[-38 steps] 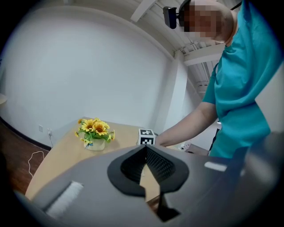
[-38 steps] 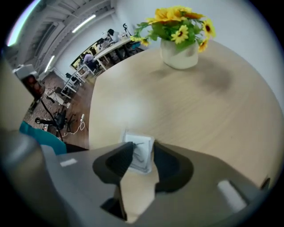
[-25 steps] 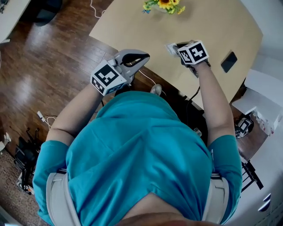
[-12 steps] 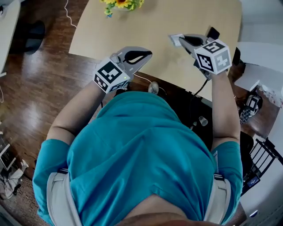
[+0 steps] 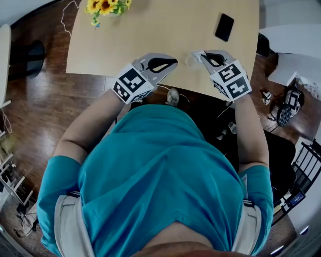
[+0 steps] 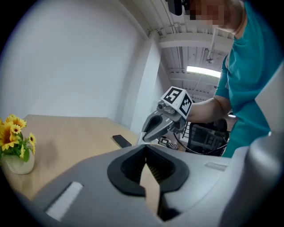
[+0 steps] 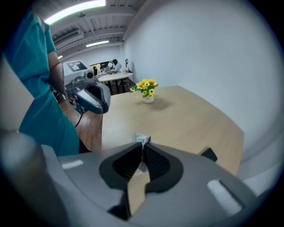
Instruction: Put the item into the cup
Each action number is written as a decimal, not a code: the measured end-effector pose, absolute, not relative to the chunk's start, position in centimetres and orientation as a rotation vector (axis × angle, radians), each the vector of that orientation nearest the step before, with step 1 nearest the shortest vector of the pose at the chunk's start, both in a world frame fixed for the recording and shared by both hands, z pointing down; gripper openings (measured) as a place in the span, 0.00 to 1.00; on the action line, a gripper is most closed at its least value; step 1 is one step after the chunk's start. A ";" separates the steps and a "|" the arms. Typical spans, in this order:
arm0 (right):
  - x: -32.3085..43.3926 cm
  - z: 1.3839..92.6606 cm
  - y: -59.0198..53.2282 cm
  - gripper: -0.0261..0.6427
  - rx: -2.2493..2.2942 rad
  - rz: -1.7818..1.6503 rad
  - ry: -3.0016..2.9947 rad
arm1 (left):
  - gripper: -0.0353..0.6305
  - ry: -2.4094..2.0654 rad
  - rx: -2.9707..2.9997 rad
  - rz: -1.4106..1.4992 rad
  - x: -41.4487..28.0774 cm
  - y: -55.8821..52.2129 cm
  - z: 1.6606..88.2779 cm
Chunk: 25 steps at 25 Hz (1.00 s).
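My right gripper (image 5: 201,55) hovers over the near part of the wooden table (image 5: 160,35) and is shut on a small white item (image 5: 194,53). In the right gripper view the item (image 7: 143,139) sticks out just past the closed pads. My left gripper (image 5: 170,63) is held a short way to the left, at the table's near edge. Its jaws are shut with nothing between them. In the left gripper view the right gripper (image 6: 148,133) points down toward the tabletop. I cannot make out a cup in any view.
A small vase of sunflowers (image 5: 105,7) stands at the table's far left. A black phone (image 5: 224,26) lies flat at the far right. Dark wooden floor, cables and a black chair (image 5: 281,165) surround the table.
The head view has swung round, so flowers and phone sit elsewhere in frame. The right gripper, still shut on the item, now hangs nearer the table's near edge and the left gripper.
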State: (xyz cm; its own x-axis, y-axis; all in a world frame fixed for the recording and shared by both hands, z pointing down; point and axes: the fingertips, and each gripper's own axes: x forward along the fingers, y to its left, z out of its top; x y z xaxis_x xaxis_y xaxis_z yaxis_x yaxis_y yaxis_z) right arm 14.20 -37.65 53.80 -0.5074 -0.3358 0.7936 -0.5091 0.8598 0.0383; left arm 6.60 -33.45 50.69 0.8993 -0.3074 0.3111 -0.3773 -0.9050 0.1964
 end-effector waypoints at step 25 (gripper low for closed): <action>12.9 64.2 -34.9 0.07 0.501 -0.020 -1.966 | 0.06 -0.418 2.744 0.522 9.8 -31.9 55.5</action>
